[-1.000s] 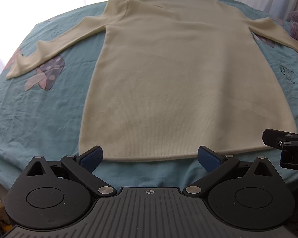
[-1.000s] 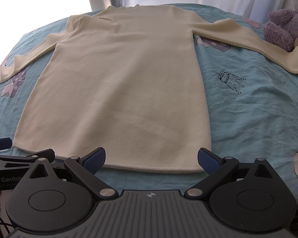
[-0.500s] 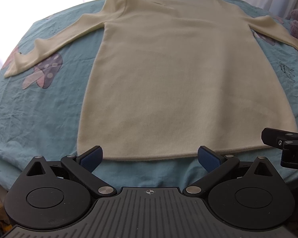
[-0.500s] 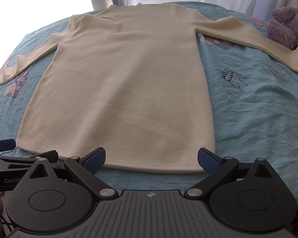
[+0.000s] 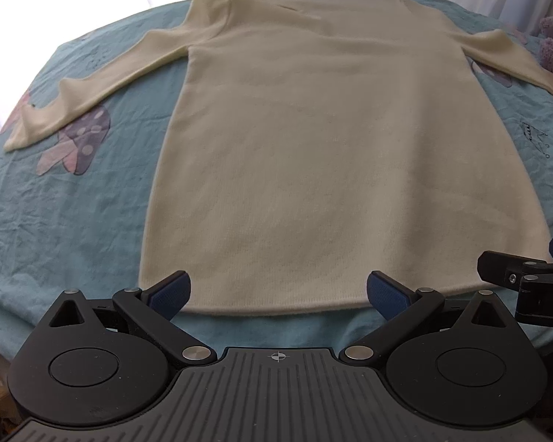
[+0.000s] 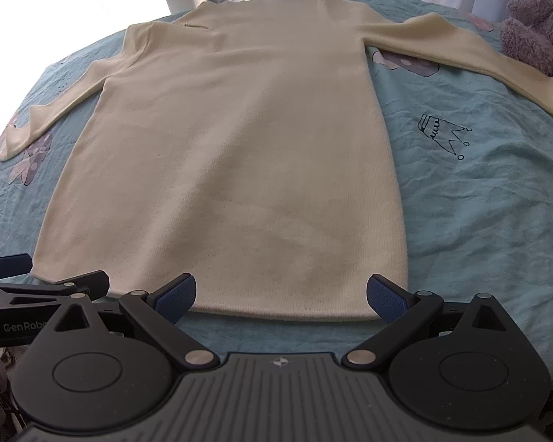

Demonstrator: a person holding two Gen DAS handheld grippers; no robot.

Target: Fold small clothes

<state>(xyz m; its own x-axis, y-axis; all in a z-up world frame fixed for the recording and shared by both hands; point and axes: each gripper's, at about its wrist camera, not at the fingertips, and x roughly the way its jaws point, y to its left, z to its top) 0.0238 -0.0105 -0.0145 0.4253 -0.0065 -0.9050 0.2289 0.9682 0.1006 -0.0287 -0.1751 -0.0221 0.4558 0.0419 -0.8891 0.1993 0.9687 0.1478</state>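
A cream top (image 5: 335,147) lies flat and face-up on a bed (image 5: 73,213) covered in a teal printed sheet, hem nearest the cameras and both sleeves spread outward. The left claw (image 5: 278,289) and the right claw (image 6: 280,291) both stand wide and hold nothing, each poised just short of the hem, the left toward the hem's left part, the right toward its right corner. The likely next move is pinching the hem, and the main risk is that a blue pad catches the loose, wrinkled sheet along with the knit, dragging the bedding up in the fold. Pinching only the top layer of the hem would let the back layer lag and bunch. Uneven lifting between the two claws would skew the fold line. The bed's near edge sits right below the hem, so there is little room to pull back; open sheet lies to either side. At far right a purple plush toy (image 6: 534,22) sits touching or just beside the right sleeve (image 6: 461,51), and could snag when that sleeve is folded inward.
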